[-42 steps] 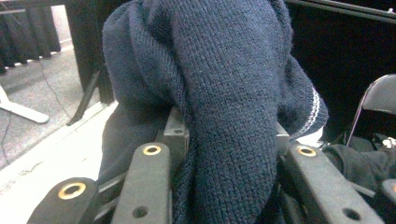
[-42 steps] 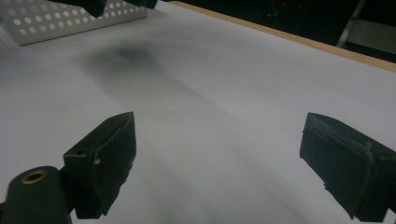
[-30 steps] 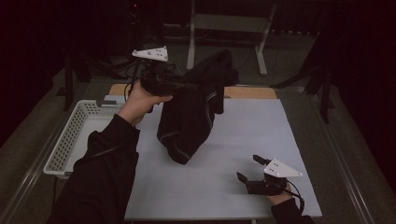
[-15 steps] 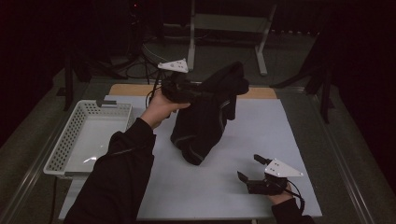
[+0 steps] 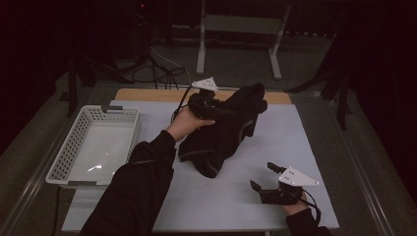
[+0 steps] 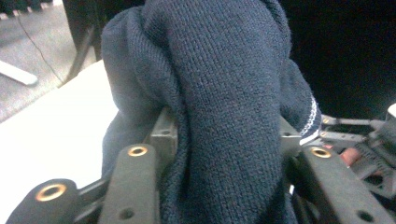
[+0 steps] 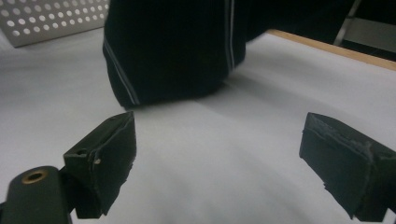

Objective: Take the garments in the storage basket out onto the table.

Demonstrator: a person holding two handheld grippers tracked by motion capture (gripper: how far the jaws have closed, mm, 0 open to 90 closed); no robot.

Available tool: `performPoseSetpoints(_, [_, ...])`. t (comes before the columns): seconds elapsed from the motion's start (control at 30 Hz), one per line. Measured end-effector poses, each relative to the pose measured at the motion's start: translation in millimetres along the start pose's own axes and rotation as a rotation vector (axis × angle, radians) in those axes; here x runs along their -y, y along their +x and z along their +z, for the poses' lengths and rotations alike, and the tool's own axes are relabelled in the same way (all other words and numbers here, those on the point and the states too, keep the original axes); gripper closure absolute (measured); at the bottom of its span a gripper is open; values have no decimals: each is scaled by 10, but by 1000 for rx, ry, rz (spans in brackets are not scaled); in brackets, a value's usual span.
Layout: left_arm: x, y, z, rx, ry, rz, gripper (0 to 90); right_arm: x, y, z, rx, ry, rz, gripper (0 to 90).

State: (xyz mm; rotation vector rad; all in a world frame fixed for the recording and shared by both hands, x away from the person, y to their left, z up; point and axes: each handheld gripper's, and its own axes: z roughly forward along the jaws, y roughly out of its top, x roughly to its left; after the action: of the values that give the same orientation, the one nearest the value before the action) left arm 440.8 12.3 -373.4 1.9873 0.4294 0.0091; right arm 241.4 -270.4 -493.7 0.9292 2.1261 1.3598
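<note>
- Since a second ago, left tongs (image 5: 223, 109) have carried the sweater (image 5: 221, 137) rightward, away from the basket (image 5: 64, 162) toward the middle of the surface (image 5: 305, 142).
- Sweater: dark navy knit, bunched at the top, clamped in the left tongs; thick fold of cloth pinched between the jaws in the left gripper view (image 6: 219, 116). Lower end hangs down and touches the surface, well short of lying flat.
- Striped hem (image 7: 121, 70) rests just beyond the right tongs in the right gripper view.
- Right tongs (image 5: 268, 178): jaws wide apart, nothing between them, low over the near right part of the surface. No change of place from earlier frames.
- Basket stands at the left edge with nothing in it.
- Judgement: garment is being brought out over the middle, likely for spreading or folding. Right tongs look posted to take the lower hem. Work is early; cloth all bunched.
</note>
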Motion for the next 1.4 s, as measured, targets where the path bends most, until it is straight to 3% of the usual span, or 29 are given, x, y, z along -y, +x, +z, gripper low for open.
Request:
performPoseSetpoints(0.13, [42,10,113,26,18,-36,465,-1,-2,-9,2,-3,-2,110])
performPoseSetpoints(0.2, [51,0,117,24,9,-35,427,1,-5,-13,1,-2,3,110])
performPoseSetpoints(0.33, [22,-3,64,17,-4,-45,264,1,-5,-9,1,-2,-1,110])
performPoseSetpoints(0.4, [8,-23,-11,-15,1,-42,199,-2,-2,-12,1,-2,-1,110])
performPoseSetpoints(0.47, [6,-22,-70,3,4,-35,123,-3,-1,-11,3,-1,-1,110])
performPoseSetpoints(0.53, [3,-30,-98,-5,2,-29,21,-3,2,-10,4,1,0,110])
performPoseSetpoints(0.6, [-8,-38,-157,-6,4,-25,16,-3,3,-11,4,1,-2,110])
performPoseSetpoints(0.67, [-28,-71,-261,-34,-9,5,2,-5,2,-11,5,-1,-2,110])
performPoseSetpoints(0.73, [-39,-82,-297,-51,-9,8,2,-4,1,-10,6,-2,-3,110])
performPoseSetpoints(0.83, [-80,-108,-458,-51,-28,25,0,-2,1,-7,4,0,-1,110])
performPoseSetpoints(0.93, [-91,-137,-560,-75,-18,43,0,2,1,-3,2,2,-2,110])
performPoseSetpoints(1.03, [-88,-166,-629,-87,3,55,0,1,3,-3,2,1,-2,110])
performPoseSetpoints(1.07, [-83,-186,-650,-106,-3,69,0,-1,4,-3,2,0,0,110])
performPoseSetpoints(1.23, [-70,-225,-712,-108,-10,85,0,-5,10,6,3,2,-4,110])
performPoseSetpoints(1.27, [-29,-260,-765,-126,-11,99,0,-7,13,8,-1,3,-4,110])
performPoseSetpoints(1.4, [47,-278,-836,-132,-13,81,0,-12,13,7,2,3,-6,110])
